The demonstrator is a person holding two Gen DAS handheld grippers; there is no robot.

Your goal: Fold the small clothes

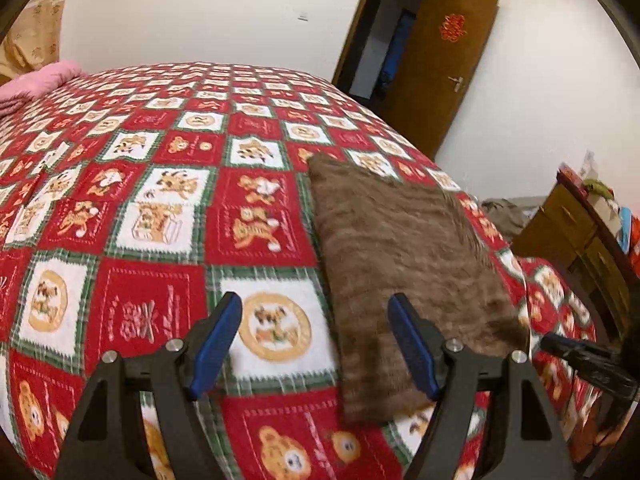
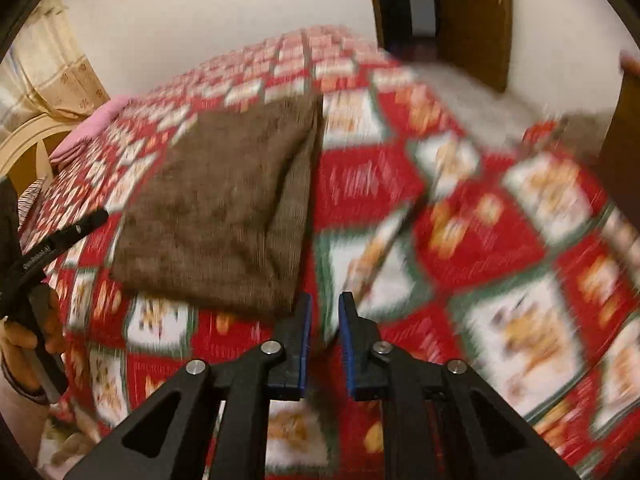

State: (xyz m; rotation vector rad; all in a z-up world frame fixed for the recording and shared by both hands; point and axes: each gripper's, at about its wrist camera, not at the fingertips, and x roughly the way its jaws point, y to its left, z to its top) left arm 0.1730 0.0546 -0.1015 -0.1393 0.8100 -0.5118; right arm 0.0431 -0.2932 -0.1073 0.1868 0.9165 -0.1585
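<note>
Left gripper (image 1: 316, 344) is hanging open over the brown cloth's (image 1: 404, 264) near end; right gripper (image 2: 325, 330), slightly open and empty, is sitting just beside its bottom corner near the bed's (image 1: 160, 208) edge.

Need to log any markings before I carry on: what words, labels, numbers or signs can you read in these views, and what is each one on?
Red double-happiness sign "囍": on the open brown door.
White lettering on the left gripper, right wrist view: too blurred to read.
Characters woven into the red squares of the bedspread: too blurred to read.
Brown folded cloth: no text.
</note>
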